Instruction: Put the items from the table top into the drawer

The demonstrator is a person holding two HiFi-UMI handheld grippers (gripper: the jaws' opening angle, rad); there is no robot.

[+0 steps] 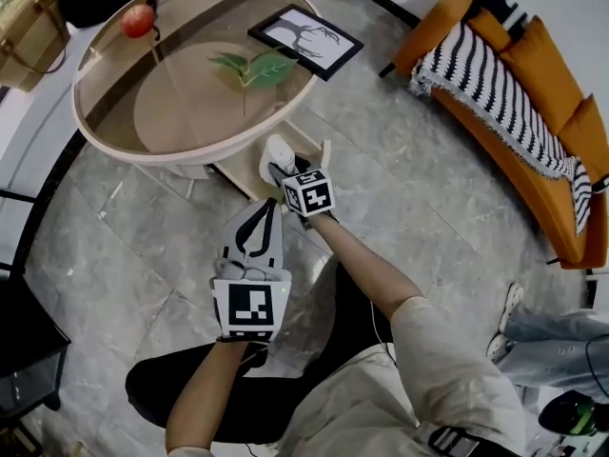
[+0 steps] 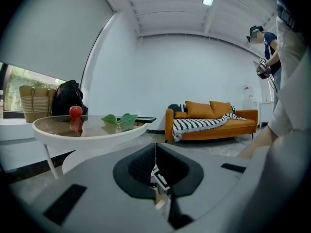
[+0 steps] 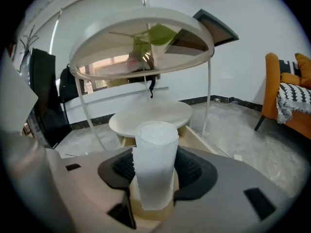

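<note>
Left gripper [image 2: 155, 154] is held nearest the body, low and about level; its jaws are seen pressed together with nothing between them. Just ahead of it, right gripper [image 1: 287, 174] is angled downward below the table edge, jaws set wide and clamped on the sides of a white cup [image 3: 154, 159], which stands upright in the grip. Directly beyond the cup, the open wooden drawer [image 3: 193, 134] is seen under the round glass-topped table [image 1: 190, 150], beside the white lower shelf; the cup is judged to be over or just short of the drawer mouth, not yet set down. Still left on the table top: green leaf [image 1: 257, 68], black picture frame [image 1: 306, 41], red apple [image 1: 138, 20] at the far rim. Orange sofa [image 1: 514, 93] lies well apart. Risks noted: the cup could be knocked on the drawer wall or the overhanging table rim if brought in too steeply; if released while tilted or too high it could topple or roll; its thin wall may be squeezed out of shape
</note>
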